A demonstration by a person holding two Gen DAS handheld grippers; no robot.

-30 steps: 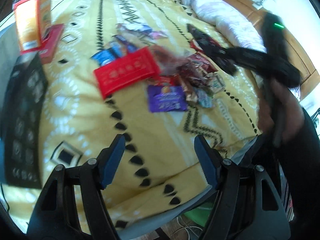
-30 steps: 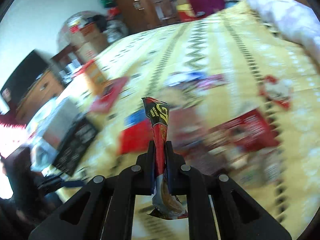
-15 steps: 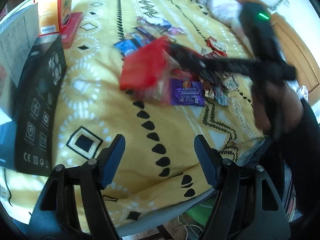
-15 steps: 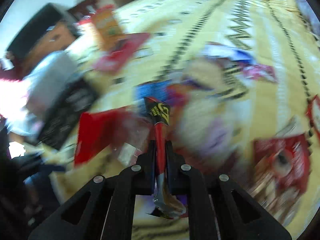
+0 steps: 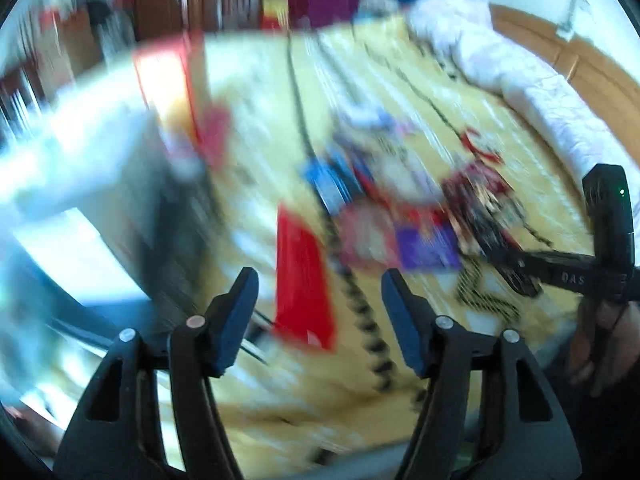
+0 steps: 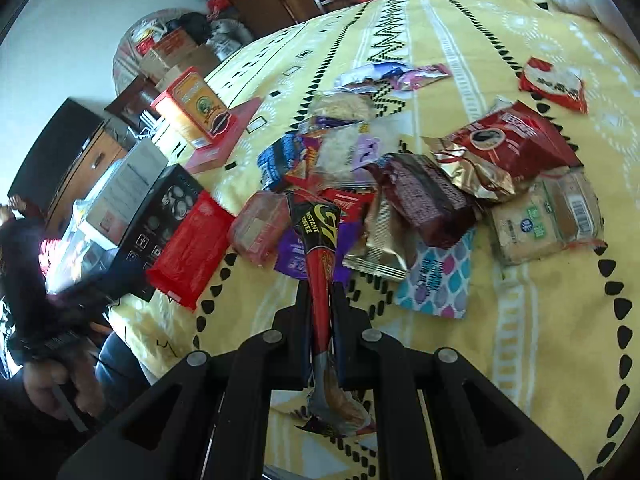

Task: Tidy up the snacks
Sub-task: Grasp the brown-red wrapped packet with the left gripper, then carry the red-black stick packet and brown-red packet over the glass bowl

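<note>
Left tool point(image 5: 319, 294): black plastic frame, blue finger pads point(image 5: 234, 322), silver round screws at pivots. Right tool point(image 6: 321, 300): same black frame, dark pads, silver screws; seen from left camera, black body with small green light, pale lettering. Dark sleeve point(image 6: 20, 276) at wrist.

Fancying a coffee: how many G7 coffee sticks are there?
1: the G7 coffee stick is clamped in the right tongs, over the snack pile; others may hide underneath.

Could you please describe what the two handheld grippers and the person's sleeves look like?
Both grippers, left gripper and right gripper, are black plastic frames with silver rivets and blue-padded fingers. The right one carries a small green light and white lettering. The sleeve looks dark.
</note>
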